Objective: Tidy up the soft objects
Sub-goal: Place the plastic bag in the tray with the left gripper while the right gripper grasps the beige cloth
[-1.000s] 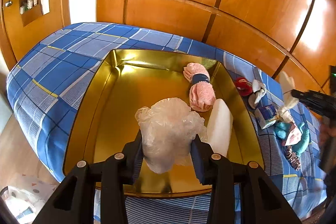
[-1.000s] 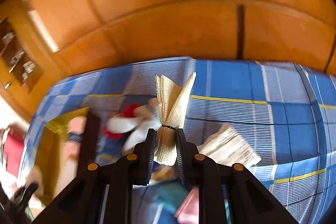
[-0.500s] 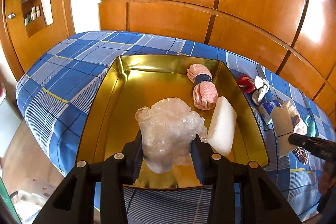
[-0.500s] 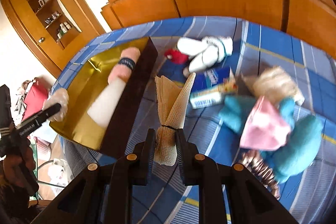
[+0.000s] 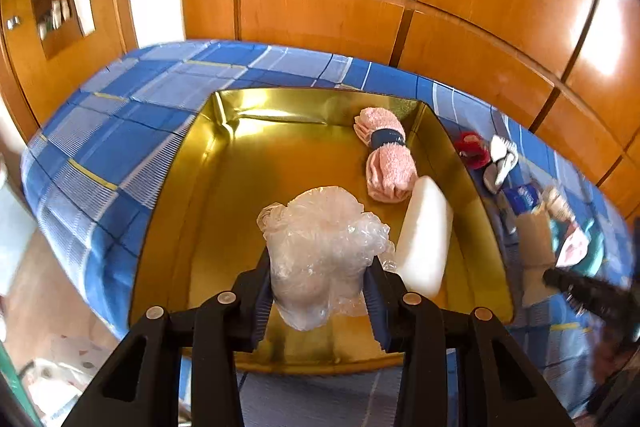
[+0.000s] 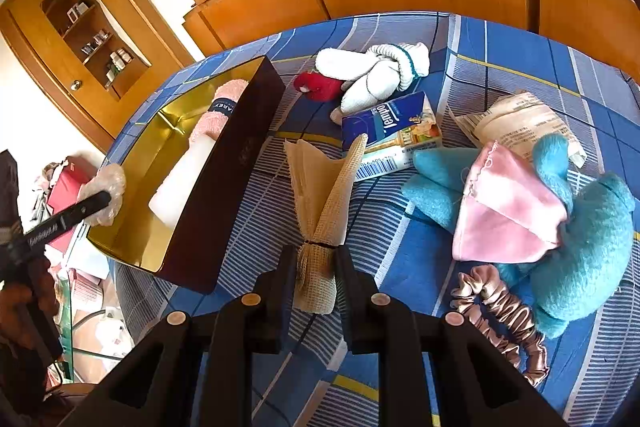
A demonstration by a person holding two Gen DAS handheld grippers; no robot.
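Gripping a crumpled plastic bag (image 5: pixel 320 251), the left gripper (image 5: pixel 318 291) hangs above the gold box (image 5: pixel 176 187) — beside this box the right gripper (image 6: pixel 316 277) clamps a gauze bundle (image 6: pixel 320 203).

Crumpled clear plastic wad (image 5: pixel 320 251): held over the near end of the gold-lined box (image 5: pixel 224 187). Inside, along the right wall: pink rolled towel (image 5: pixel 386 159) with dark band, white oblong block (image 5: pixel 424 239), possibly foam, touching it. Beige mesh cloth (image 6: pixel 320 203), tied at the waist, held upright beside the box.
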